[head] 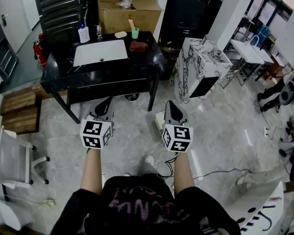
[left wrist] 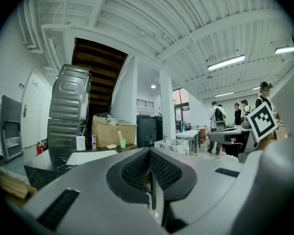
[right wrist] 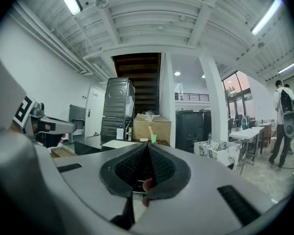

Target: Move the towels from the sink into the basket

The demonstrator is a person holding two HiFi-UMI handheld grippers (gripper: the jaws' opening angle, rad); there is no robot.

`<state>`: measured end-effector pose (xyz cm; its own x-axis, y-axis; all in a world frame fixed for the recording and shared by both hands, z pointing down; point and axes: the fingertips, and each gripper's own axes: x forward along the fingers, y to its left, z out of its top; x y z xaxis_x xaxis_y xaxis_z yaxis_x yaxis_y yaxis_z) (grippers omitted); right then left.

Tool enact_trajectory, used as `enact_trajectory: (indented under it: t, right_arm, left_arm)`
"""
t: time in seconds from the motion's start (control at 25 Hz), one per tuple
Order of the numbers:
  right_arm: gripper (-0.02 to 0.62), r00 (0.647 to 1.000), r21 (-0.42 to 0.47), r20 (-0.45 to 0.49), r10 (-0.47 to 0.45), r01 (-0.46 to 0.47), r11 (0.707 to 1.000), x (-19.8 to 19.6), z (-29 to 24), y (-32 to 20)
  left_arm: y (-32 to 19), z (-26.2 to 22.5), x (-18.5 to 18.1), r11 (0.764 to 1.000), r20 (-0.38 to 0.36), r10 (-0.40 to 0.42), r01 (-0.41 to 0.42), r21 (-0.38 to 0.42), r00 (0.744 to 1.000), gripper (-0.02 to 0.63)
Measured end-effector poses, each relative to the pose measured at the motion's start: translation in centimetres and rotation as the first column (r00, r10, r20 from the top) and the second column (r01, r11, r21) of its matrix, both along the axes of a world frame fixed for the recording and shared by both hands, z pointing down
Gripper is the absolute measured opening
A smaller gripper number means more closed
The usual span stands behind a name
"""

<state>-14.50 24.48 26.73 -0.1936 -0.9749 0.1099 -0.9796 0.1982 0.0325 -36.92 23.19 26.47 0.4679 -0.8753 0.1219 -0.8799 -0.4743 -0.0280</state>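
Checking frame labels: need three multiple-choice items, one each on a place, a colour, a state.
1. The red cloth lies: A on the floor; B on the black table, right of the sink; C on a chair.
2. The cup is: A green; B blue; C yellow.
3. The left gripper and right gripper have jaws: A wide apart; B together; C clamped on a cloth.
Answers: B, it rests beside the sink; A, the head view shows green; B, each gripper view shows them together.
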Motion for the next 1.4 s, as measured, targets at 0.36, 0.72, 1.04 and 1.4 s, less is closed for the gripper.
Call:
enact_trajectory:
  t: [0.36,0.72,1.04,1.4]
  right_arm:
    - [0.014,1.0,-0.014,-0.01,-0.027,0.027,1.0,-1.1,1.1,-1.6]
    - [0.015,0.999,-0.027,0.011,-0.036,0.037,0.999,-1.5,2.1,-5.9]
    - [0.015,0.999,-0.05,0.01,-0.043,0.044,0.998,-0.7,3.4,-11.0]
    - [0.015,0.999,-0.069,0.013,-0.047,0.048,0.996,2.1,4.4,-19.9]
  left_arm:
    - [-1.2,0.8,-0.8,1.0,-0.004,-0.025,0.025,-0.009,1.0,0.017]
    - [-4.7,1.6,-1.1,0.999,0.019,-0.035,0.035,-0.026,0.999,0.017]
    - [-9.5,3.2,-0.3,0.998,0.024,-0.038,0.039,-0.058,0.999,0.017]
    - [-18.4,4.3,2.9,0.996,0.048,-0.023,0.026,-0.081,0.999,0.017]
